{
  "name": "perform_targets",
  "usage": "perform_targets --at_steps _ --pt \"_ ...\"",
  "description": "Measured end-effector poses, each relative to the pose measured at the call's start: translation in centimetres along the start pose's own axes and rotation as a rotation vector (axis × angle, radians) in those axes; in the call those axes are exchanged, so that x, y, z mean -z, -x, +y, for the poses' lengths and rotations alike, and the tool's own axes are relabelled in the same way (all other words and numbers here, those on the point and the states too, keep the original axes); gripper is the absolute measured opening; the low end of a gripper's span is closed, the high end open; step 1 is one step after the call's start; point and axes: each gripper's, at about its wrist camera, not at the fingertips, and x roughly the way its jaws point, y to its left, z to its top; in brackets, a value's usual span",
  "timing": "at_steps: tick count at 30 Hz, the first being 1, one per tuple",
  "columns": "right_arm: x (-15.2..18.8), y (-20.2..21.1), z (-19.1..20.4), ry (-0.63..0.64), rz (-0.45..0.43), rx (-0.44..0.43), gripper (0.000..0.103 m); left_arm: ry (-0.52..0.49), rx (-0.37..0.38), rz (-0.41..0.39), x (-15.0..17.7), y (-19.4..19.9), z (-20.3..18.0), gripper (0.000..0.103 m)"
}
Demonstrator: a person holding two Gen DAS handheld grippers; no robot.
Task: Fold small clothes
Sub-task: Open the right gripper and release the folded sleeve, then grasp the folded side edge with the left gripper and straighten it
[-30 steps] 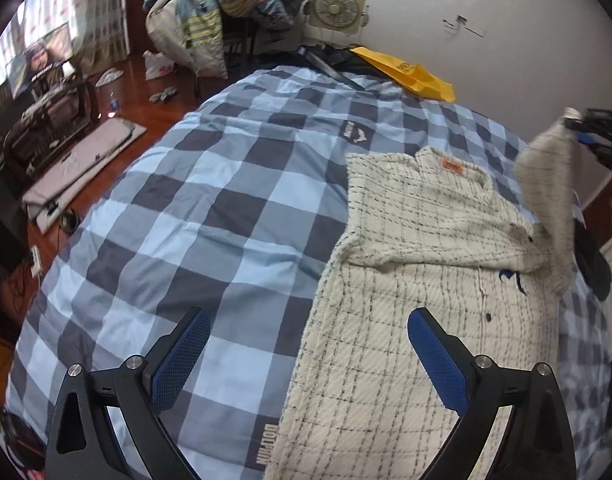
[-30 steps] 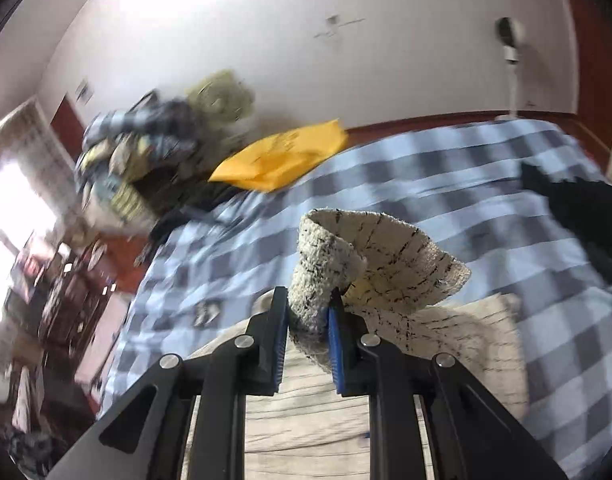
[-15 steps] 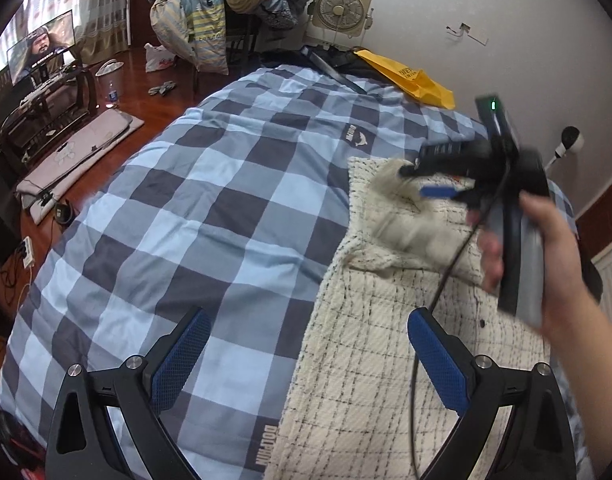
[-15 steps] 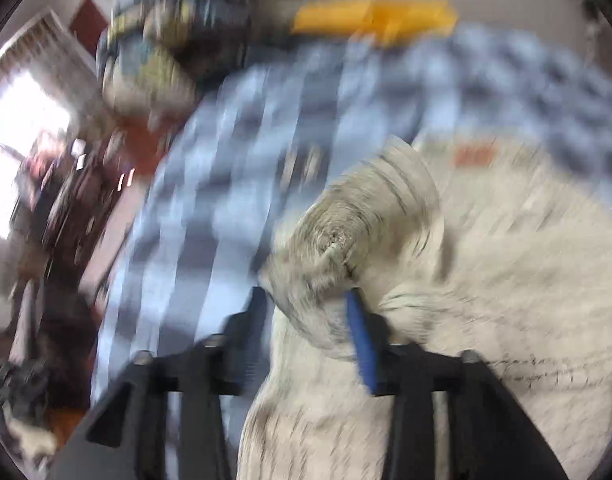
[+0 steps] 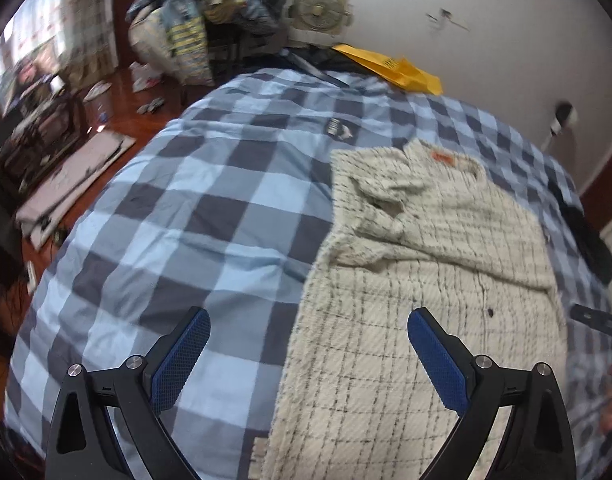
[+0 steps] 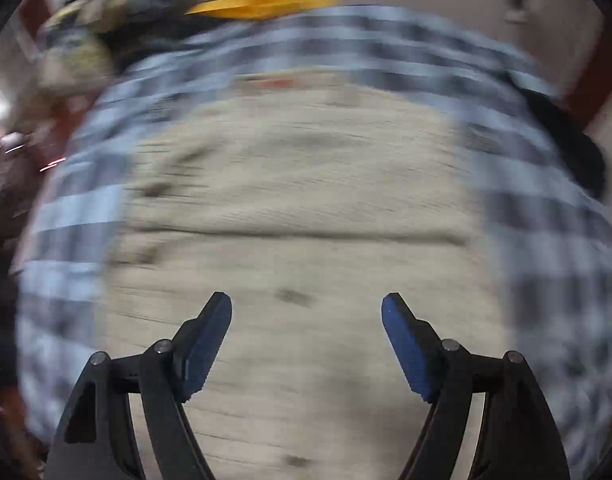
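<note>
A cream shirt with thin dark checks [image 5: 422,280] lies flat on the blue checked bed cover [image 5: 193,220]. Both sleeves are folded in across its chest, with an orange label [image 5: 442,157] at the collar. My left gripper [image 5: 308,334] hovers open over the shirt's left edge, nothing between its blue pads. In the blurred right wrist view the same shirt [image 6: 297,208] fills the middle. My right gripper [image 6: 306,320] is above its lower part, jaws opening and holding nothing. Part of the right gripper [image 5: 598,320] shows at the right edge of the left wrist view.
A yellow bag [image 5: 394,70] lies at the far end of the bed, next to a heap of clothes [image 5: 209,28] and a box fan [image 5: 320,8]. A black garment [image 5: 586,236] lies at the bed's right edge. Clutter covers the wooden floor [image 5: 117,96] to the left.
My right gripper carried the right sleeve across the shirt, let it go on the chest and pulled back to the right. The left gripper shifted slightly and stayed open.
</note>
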Motion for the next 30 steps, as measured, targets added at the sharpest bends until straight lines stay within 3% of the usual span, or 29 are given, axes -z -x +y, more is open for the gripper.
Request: perform_targets --at_steps 6,10,12,15,18,21,22,23,26,27,29,30 --pt "1.4 -1.9 -5.5 -0.159 0.014 -0.215 0.075 -0.171 -0.013 0.005 -2.4 -5.7 -5.5 0.1" --pt "1.3 -3.1 -4.9 -0.11 0.036 -0.233 0.075 -0.245 0.06 0.028 -5.6 -10.2 -8.5 0.1" --pt "1.2 -3.6 -5.2 -0.12 0.037 -0.227 0.075 -0.248 0.061 0.086 -7.3 -13.0 -9.3 0.1" --pt "1.2 -4.3 -5.8 -0.19 0.072 -0.361 0.075 -0.215 0.1 0.163 -9.4 -16.6 -9.3 0.1" --pt "1.3 -4.1 -6.1 -0.207 0.075 -0.395 0.075 -0.221 0.1 0.208 -10.0 -19.4 -9.2 0.098" --pt "1.3 -3.7 -5.9 -0.21 0.062 -0.36 0.075 -0.289 0.035 0.249 -9.8 -21.4 -10.1 0.063" --pt "1.4 -3.8 -5.8 -0.213 0.068 -0.371 0.075 -0.302 0.023 0.261 -9.7 -21.8 -10.4 0.048" --pt "1.4 -3.9 -5.7 -0.22 0.078 -0.399 0.075 -0.308 0.021 0.275 -9.7 -22.1 -10.5 0.04" --pt "1.6 -4.5 -5.7 -0.242 0.101 -0.445 0.075 -0.289 0.052 0.267 -9.7 -22.0 -10.6 0.023" --pt "1.6 -4.5 -5.7 -0.247 0.101 -0.441 0.075 -0.283 0.052 0.243 -9.9 -21.3 -10.7 0.022" --pt "1.7 -4.4 -6.0 -0.252 0.097 -0.429 0.075 -0.281 0.034 0.185 -10.5 -19.9 -10.7 0.006" --pt "1.7 -4.4 -6.0 -0.258 0.097 -0.427 0.075 -0.278 0.028 0.15 -11.0 -18.9 -10.7 0.006"
